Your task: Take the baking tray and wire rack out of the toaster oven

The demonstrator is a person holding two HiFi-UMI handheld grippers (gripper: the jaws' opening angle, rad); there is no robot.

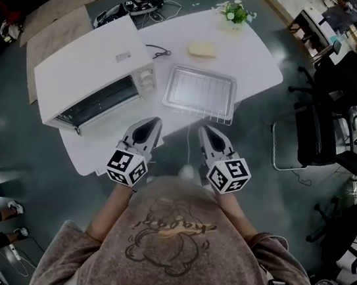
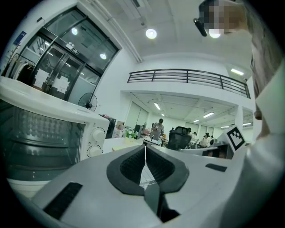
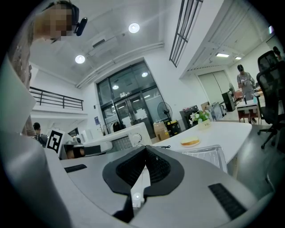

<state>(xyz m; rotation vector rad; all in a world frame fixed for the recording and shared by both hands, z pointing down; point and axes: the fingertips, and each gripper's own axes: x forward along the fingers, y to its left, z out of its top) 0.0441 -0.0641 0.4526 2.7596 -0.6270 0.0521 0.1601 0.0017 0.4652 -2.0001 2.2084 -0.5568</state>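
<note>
The silver baking tray [image 1: 200, 90] lies on the white table [image 1: 257, 64], to the right of the white toaster oven [image 1: 98, 80]. A wire rack [image 1: 199, 115] shows under the tray's near edge. My left gripper [image 1: 157, 121] and right gripper [image 1: 202, 129] hover side by side at the table's near edge, just short of the tray. Both are shut with nothing between the jaws. The left gripper view has the oven's glass front [image 2: 38, 138] to the left of the closed left gripper [image 2: 145, 148]. In the right gripper view the tray [image 3: 205, 156] lies to the right of the closed right gripper [image 3: 145, 149].
A slice of bread [image 1: 202, 49] and a small potted plant [image 1: 235, 11] sit at the table's far side. A black cable [image 1: 159, 51] lies behind the oven. Black office chairs [image 1: 327, 127] stand to the right of the table. Boxes and cables lie on the floor beyond.
</note>
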